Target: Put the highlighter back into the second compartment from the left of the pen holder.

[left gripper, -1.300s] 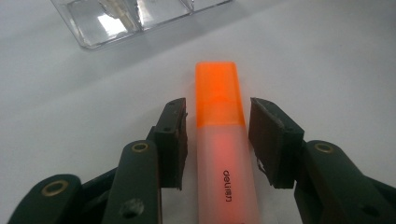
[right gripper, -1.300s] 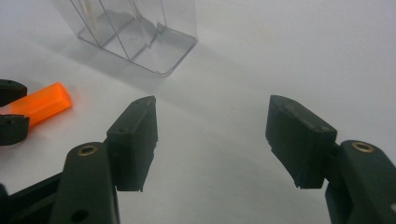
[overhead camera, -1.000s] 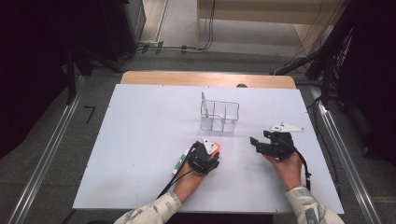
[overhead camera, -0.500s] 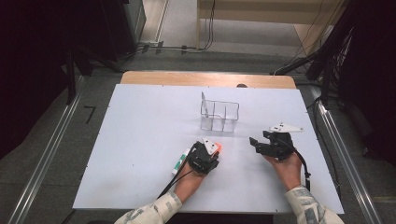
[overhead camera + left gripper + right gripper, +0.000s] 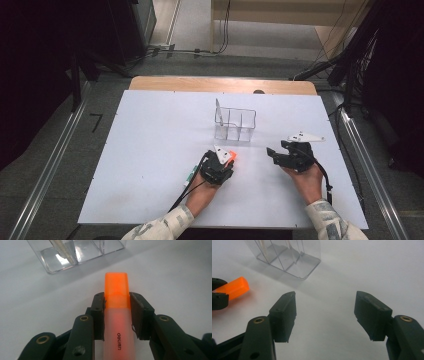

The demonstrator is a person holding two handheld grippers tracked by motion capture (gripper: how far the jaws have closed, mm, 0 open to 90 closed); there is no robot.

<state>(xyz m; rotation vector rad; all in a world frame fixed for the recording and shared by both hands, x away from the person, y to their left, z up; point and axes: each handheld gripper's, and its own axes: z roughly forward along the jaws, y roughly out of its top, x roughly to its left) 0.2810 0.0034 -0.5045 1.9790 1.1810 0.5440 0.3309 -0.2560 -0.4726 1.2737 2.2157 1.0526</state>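
Clear organizer (image 5: 235,124) just ahead of tongs; table (image 5: 150,150) elsewhere open.

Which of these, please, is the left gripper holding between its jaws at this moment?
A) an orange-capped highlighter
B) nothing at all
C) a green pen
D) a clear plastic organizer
A: in the left gripper view the left gripper has its pads pressed on both sides of the orange-capped highlighter, just below the cap, with the clear organizer standing apart beyond it.

— Classification of premises?
— Lab or recording room. A counter (image 5: 150,150) under a white sheet stands on grey carpet, flanked by metal floor rails (image 5: 47,172); cables (image 5: 180,50) trail past dark equipment racks (image 5: 125,25) at the rear.
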